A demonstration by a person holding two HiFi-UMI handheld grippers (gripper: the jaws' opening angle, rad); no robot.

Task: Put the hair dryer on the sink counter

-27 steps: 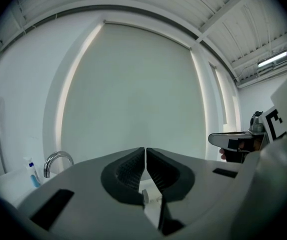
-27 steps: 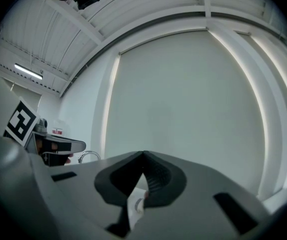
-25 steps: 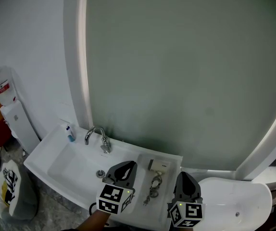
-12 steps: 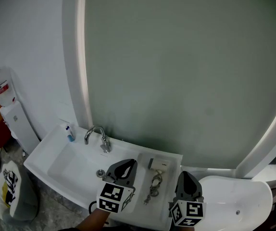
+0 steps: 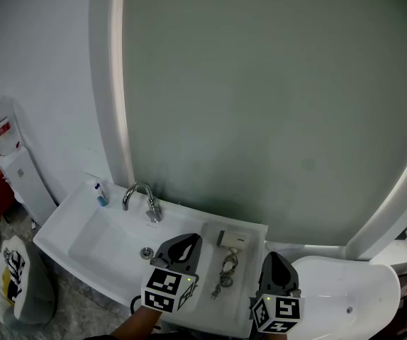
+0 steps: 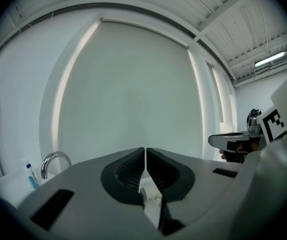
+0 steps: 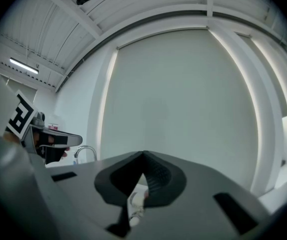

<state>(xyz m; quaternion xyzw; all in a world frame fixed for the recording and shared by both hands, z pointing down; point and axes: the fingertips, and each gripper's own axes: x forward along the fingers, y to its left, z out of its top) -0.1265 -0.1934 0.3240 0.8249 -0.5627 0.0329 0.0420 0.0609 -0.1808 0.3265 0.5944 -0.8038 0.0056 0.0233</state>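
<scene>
A pale hair dryer lies on the white sink counter, right of the basin, its cord coiled in front of it. My left gripper hovers just left of the cord, shut and empty; in the left gripper view its fingertips meet. My right gripper is held at the counter's right end, also shut with nothing held; its tips touch. Both point level toward the mirror. Neither touches the hair dryer.
A chrome faucet stands behind the basin, with a small blue-capped tube at the back left corner. A large mirror fills the wall. A white rounded fixture sits to the right; a water dispenser and a bag are at left.
</scene>
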